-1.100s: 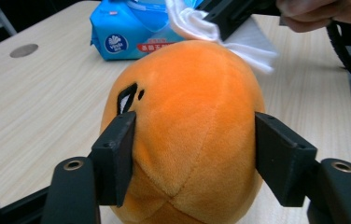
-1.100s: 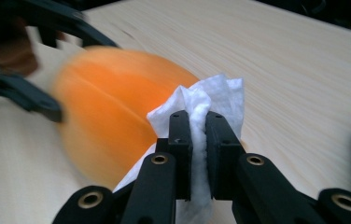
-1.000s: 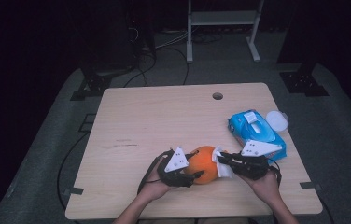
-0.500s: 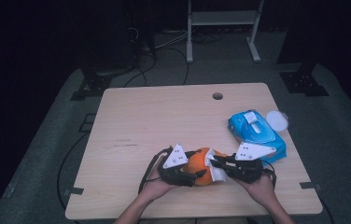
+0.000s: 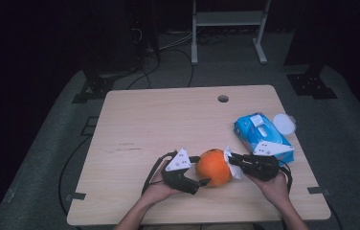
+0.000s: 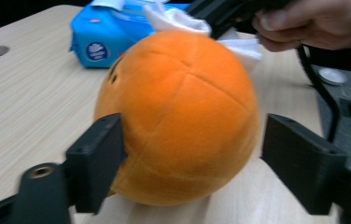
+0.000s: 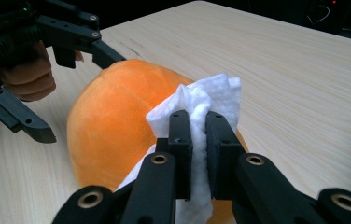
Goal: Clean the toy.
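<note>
Ball (image 5: 214,166) sits near the table's (image 5: 168,120) near edge, roughly at its middle. Left gripper (image 5: 202,170) is at the ball's left side; its jaws have just been opening and stand wide around the ball, one jaw against the plush and the other clear of it (so no squeeze). Right gripper (image 5: 230,159) reaches in from the right, jaws narrow and pinching a white wipe (image 5: 231,165) that rests against the ball's right side. Farther right lies a blue wipe pack (image 5: 262,136), with a white lid (image 5: 284,123) just beyond it.
</note>
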### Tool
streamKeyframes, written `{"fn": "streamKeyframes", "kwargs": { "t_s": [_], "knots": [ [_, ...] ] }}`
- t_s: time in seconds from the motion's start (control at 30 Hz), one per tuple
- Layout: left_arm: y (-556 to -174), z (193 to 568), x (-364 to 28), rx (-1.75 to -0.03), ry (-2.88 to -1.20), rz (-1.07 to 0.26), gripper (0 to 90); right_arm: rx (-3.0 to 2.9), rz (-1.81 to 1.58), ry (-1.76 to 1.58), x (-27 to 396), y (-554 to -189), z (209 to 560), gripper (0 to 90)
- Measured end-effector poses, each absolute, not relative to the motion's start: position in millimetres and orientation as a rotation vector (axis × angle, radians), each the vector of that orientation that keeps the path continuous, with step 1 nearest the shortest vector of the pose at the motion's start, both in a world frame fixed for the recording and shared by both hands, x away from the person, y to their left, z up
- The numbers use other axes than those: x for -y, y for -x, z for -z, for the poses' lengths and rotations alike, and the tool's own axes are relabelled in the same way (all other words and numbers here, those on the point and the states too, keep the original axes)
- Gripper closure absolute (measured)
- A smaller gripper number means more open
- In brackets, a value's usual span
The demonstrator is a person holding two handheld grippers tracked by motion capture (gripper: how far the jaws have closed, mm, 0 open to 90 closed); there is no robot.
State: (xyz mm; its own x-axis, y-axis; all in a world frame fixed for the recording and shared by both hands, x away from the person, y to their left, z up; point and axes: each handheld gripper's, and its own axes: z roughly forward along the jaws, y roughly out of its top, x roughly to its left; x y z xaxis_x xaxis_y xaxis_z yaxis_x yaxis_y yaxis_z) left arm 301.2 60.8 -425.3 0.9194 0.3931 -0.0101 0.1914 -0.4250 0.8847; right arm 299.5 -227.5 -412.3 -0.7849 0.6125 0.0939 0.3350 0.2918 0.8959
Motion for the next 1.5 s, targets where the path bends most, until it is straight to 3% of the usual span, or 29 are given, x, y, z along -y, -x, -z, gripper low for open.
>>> {"fn": "streamKeyframes", "kwargs": {
  "t_s": [0.03, 0.13, 0.23, 0.3, 0.63, 0.8, 0.9, 0.97, 1.07, 1.17, 1.27, 1.37, 1.5],
  "knots": [
    [-302.9, 426.6, -59.1, -0.439, -2.033, -0.237, 9.7, -2.299, -1.489, -0.860, 226.8, -299.2, 412.1, 81.0],
    [-307.4, 433.3, -53.3, -0.458, -2.053, -0.200, 8.8, -2.299, -1.494, -0.843, 223.6, -298.4, 412.3, 81.0],
    [-302.4, 428.2, -54.2, -0.450, -2.043, -0.262, 25.3, -2.289, -1.492, -0.844, 222.2, -298.0, 412.3, 81.1],
    [-299.5, 423.3, -55.7, -0.448, -2.042, -0.267, 31.3, -2.274, -1.523, -0.850, 222.6, -296.5, 409.3, 81.1],
    [-294.6, 412.0, -58.5, -0.451, -2.057, -0.244, 35.4, -2.273, -1.558, -0.682, 199.3, -279.1, 391.5, 81.3],
    [-294.8, 413.1, -58.8, -0.426, -1.995, -0.205, 29.3, -2.252, -1.522, -0.783, 214.8, -287.7, 400.2, 81.2],
    [-298.8, 413.9, -58.5, -0.472, -1.984, -0.279, 15.9, -2.243, -1.551, -0.825, 220.3, -291.0, 402.8, 81.2],
    [-302.2, 419.0, -57.1, -0.492, -2.003, -0.257, 10.2, -2.249, -1.548, -0.807, 217.1, -289.6, 402.4, 81.2],
    [-302.5, 426.0, -54.8, -0.463, -2.009, -0.219, 12.3, -2.255, -1.535, -0.757, 207.2, -283.7, 400.2, 81.2],
    [-296.7, 427.5, -53.7, -0.443, -2.003, -0.271, 26.9, -2.253, -1.517, -0.723, 204.8, -280.7, 397.0, 81.2],
    [-297.6, 426.6, -54.6, -0.470, -1.993, -0.266, 32.3, -2.248, -1.544, -0.744, 212.0, -283.1, 395.4, 81.2],
    [-297.6, 427.4, -54.0, -0.477, -1.983, -0.261, 30.5, -2.254, -1.557, -0.733, 212.0, -280.4, 394.6, 81.2],
    [-299.6, 431.2, -51.1, -0.443, -2.004, -0.217, 12.4, -2.272, -1.523, -0.686, 203.1, -278.5, 397.1, 81.2]
  ]
}}
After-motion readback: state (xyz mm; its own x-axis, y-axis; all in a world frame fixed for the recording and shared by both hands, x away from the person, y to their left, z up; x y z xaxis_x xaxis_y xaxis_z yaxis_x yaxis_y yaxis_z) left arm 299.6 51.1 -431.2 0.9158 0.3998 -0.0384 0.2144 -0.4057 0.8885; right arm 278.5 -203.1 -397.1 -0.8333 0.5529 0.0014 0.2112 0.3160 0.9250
